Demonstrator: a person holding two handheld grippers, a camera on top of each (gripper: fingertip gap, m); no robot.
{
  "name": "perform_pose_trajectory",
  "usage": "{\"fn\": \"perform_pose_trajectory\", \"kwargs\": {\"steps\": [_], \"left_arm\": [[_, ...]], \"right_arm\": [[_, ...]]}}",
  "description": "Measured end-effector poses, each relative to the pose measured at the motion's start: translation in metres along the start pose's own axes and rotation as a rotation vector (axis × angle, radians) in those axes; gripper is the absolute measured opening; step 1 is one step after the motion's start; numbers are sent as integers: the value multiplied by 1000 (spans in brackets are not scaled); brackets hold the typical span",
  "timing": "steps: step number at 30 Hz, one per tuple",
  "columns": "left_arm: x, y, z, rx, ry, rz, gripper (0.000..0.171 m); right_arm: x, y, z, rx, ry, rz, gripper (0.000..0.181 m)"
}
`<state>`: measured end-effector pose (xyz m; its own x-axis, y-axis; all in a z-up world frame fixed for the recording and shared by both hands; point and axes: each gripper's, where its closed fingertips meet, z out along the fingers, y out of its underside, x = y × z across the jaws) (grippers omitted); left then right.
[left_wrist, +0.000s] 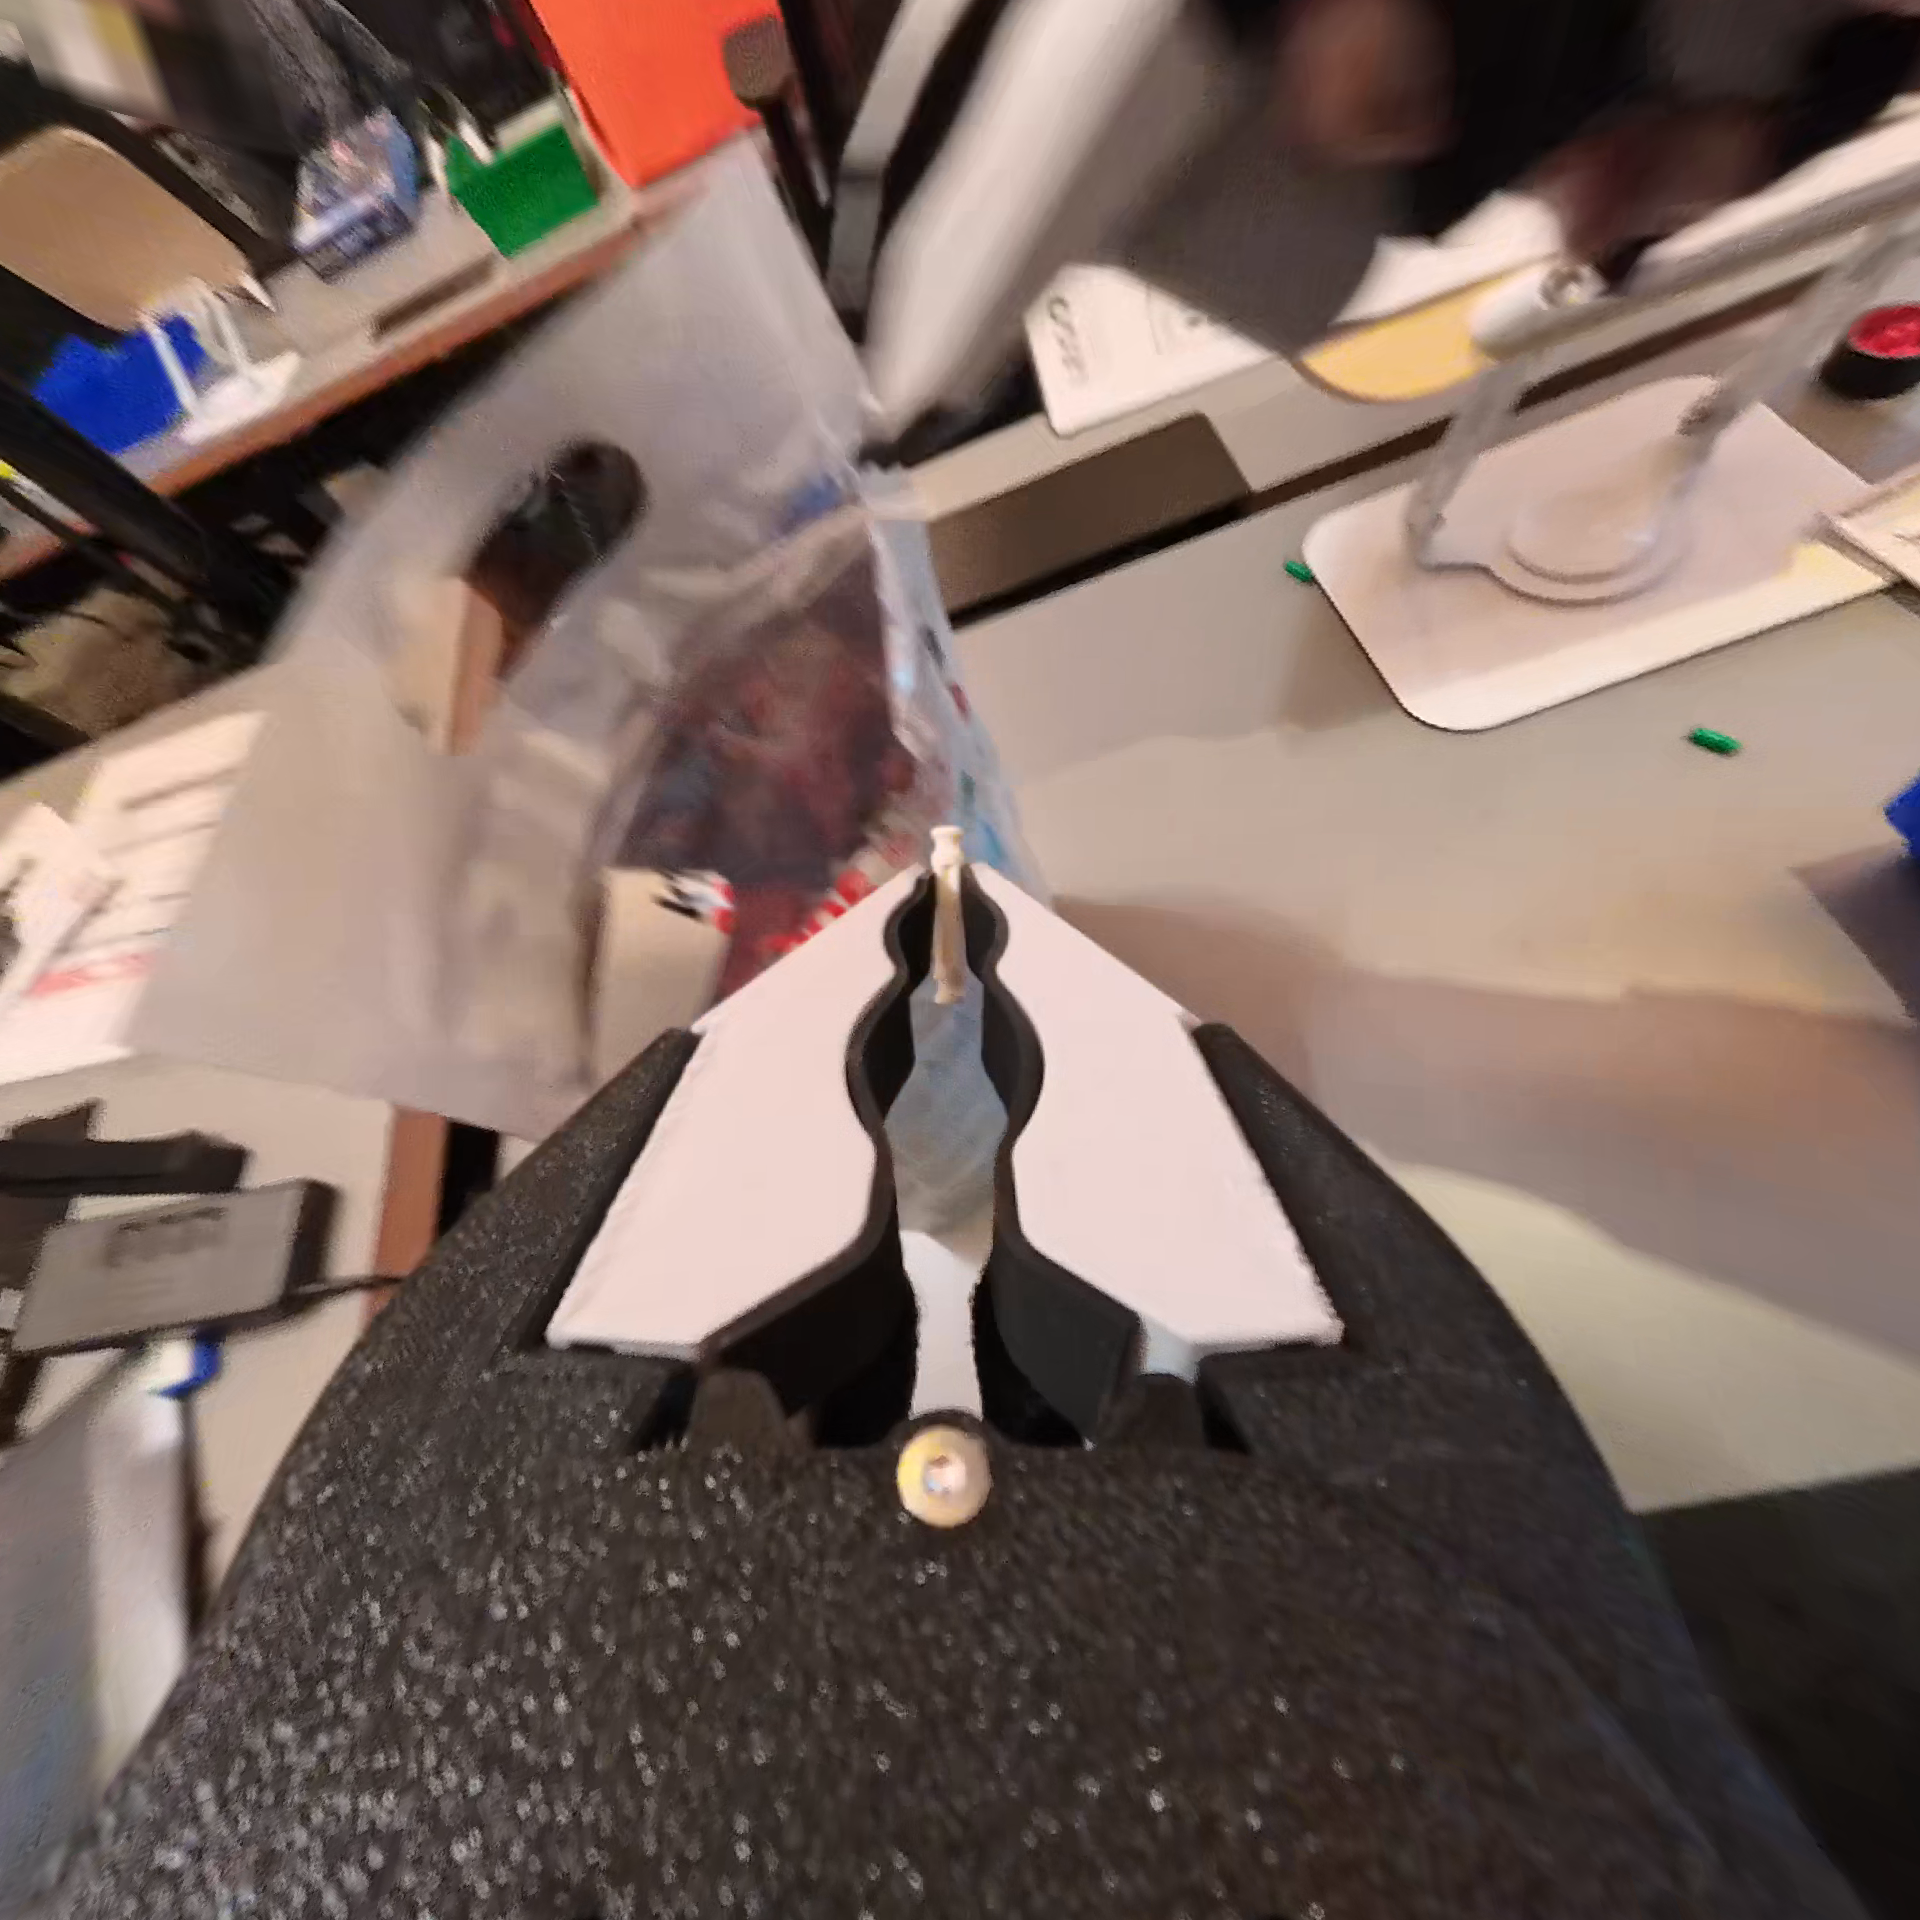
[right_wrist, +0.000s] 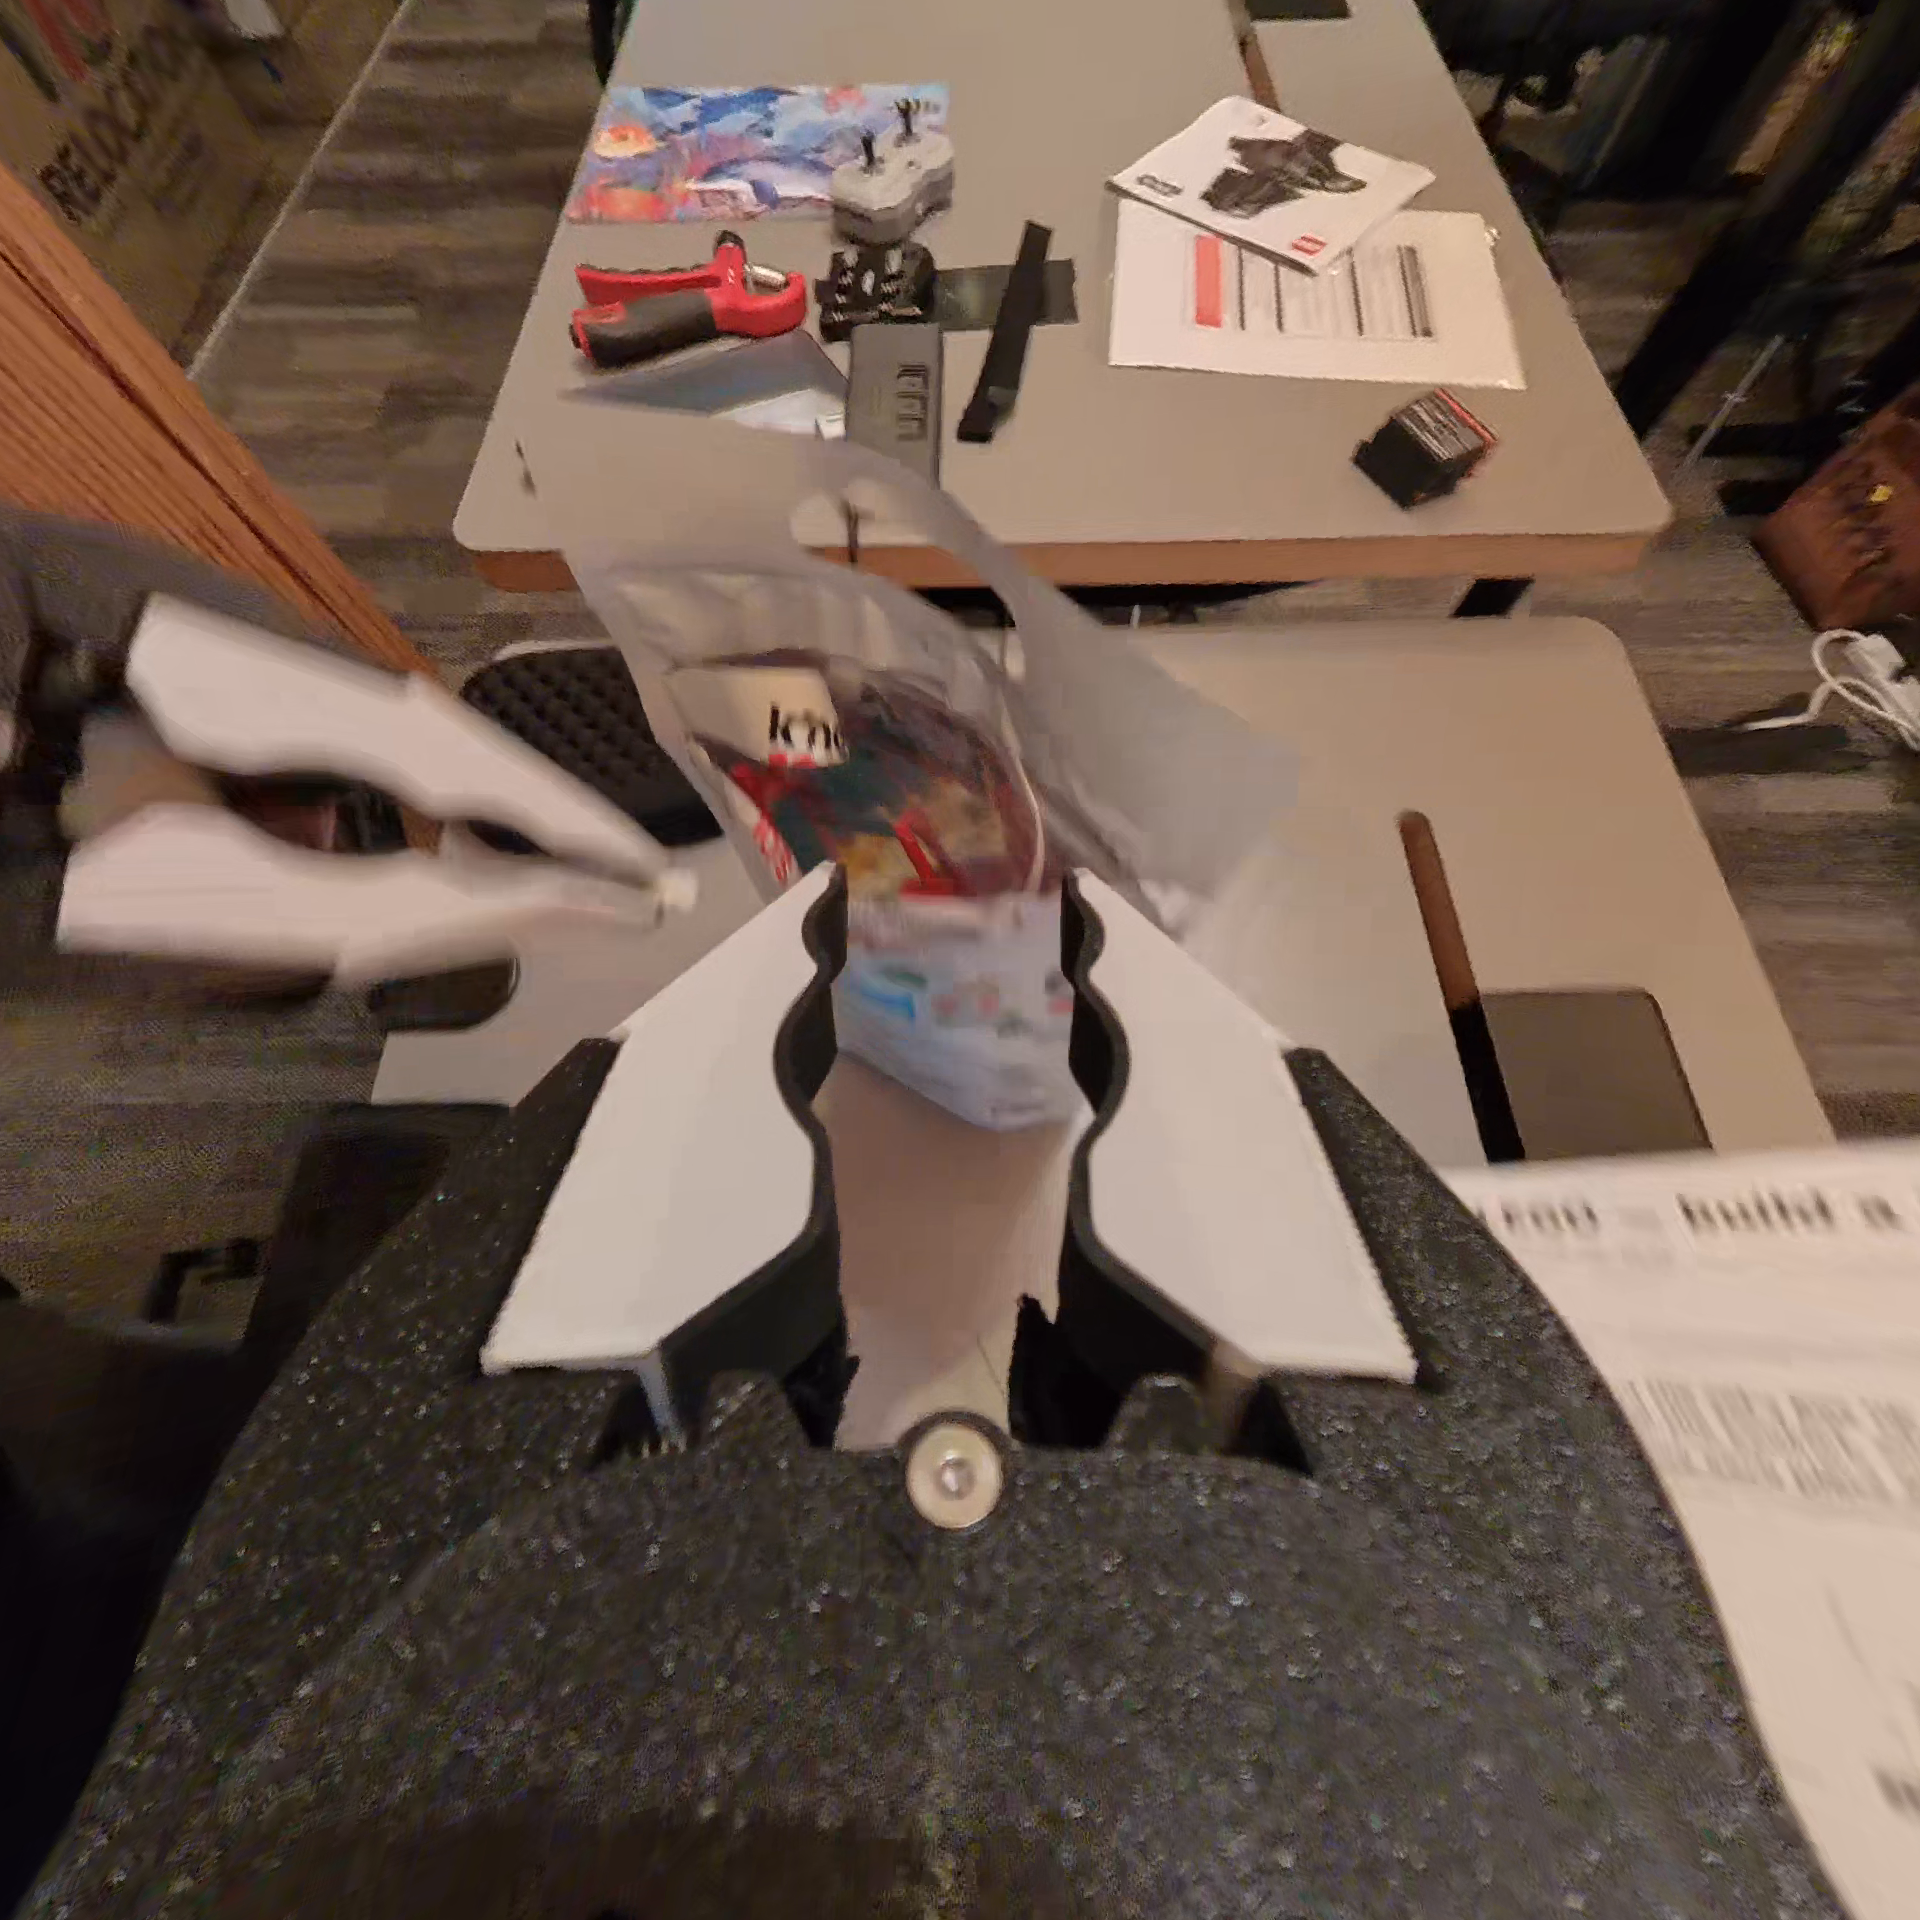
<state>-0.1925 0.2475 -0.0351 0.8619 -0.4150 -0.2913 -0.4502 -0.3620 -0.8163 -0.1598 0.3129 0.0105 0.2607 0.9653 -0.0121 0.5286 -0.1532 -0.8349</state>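
The left gripper (left_wrist: 948, 883) has its fingers pinched on a small pale peg (left_wrist: 947, 914). The right gripper (right_wrist: 951, 894) fingers clamp the bottom edge of a clear plastic bag (right_wrist: 883, 769) with dark pieces inside, held up above the grey counter (right_wrist: 1558, 831). I'd keep both grips firm and go slow, since that film looks slippery.
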Motion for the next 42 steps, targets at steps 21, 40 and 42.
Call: {"fn": "perform_pose_trajectory", "kwargs": {"steps": [21,40,42], "left_arm": [[-11,-15,11,-26,45,185,33],[76,88,-23,-136,330,79,31],[75,95,-26,-141,341,75,31]], "right_arm": [[24,371,-92,-858,57,341,27],[28,388,-80,-874,144,370,5],[27,386,-80,-874,137,360,21]]}}
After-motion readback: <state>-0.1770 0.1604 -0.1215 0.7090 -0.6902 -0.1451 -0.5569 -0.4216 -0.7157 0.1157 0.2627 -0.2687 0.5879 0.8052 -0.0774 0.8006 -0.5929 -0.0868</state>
